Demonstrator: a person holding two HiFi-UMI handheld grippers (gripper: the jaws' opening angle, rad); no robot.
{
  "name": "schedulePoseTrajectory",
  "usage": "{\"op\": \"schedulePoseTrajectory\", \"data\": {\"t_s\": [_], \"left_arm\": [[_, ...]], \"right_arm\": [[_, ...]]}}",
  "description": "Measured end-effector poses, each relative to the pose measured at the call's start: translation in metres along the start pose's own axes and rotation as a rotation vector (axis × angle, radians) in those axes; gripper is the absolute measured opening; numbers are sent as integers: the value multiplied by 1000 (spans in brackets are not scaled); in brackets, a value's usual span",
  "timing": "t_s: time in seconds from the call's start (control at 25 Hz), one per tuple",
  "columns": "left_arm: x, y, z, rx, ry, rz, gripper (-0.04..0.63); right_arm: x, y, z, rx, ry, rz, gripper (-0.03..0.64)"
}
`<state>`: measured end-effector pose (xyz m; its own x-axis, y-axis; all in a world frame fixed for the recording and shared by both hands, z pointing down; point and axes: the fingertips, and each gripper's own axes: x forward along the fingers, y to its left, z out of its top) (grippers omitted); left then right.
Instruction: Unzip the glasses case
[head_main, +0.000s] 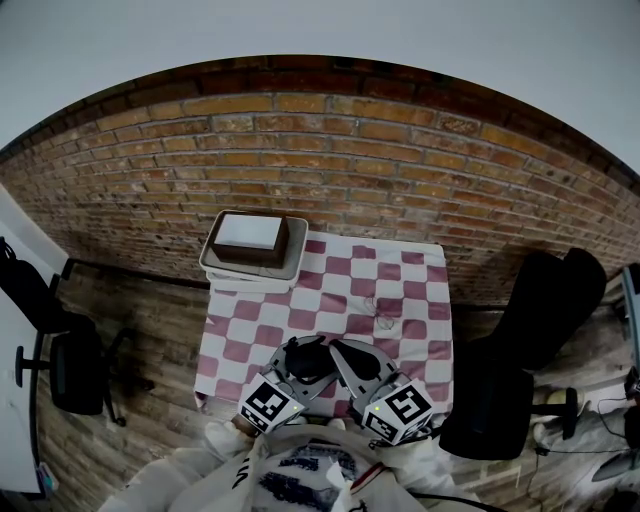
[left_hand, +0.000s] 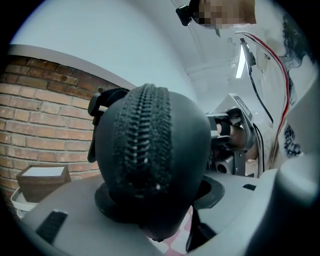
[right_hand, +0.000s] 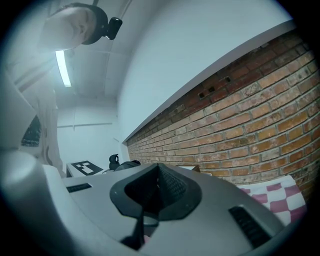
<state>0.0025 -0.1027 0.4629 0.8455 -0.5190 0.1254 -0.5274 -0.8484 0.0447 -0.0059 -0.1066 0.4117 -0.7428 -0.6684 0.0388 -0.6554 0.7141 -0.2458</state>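
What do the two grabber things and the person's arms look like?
The left gripper and right gripper have smooth, rounded, pale grey bodies with black ribbed pads at the tips. Each carries a cube, the left cube and the right cube, printed with black-and-white square markers. The person wears white sleeves.

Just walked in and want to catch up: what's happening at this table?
A person works over the checkered tablecloth with tongs in each hand. The left tongs clamp a dark glasses case, its zipper closed along the end that shows. The right tongs are shut beside it; whether they pinch anything can't be told.
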Motion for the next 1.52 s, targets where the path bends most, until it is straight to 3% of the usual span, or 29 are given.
{"op": "schedulePoseTrajectory", "data": {"t_s": [0.56, 0.92, 1.2, 1.52], "left_arm": [[-1, -1, -5, -143, -7, -18, 261], [7, -1, -7, -310, -40, -11, 261], [7, 14, 1, -535, -154, 23, 261], [9, 11, 9, -537, -167, 47, 261]], "right_arm": [[-27, -15, -11, -6, 11, -82, 14], [-50, -22, -19, -18, 20, -108, 14], [-72, -30, -31, -54, 37, -154, 15], [-86, -35, -49, -51, 88, -156, 15]]}}
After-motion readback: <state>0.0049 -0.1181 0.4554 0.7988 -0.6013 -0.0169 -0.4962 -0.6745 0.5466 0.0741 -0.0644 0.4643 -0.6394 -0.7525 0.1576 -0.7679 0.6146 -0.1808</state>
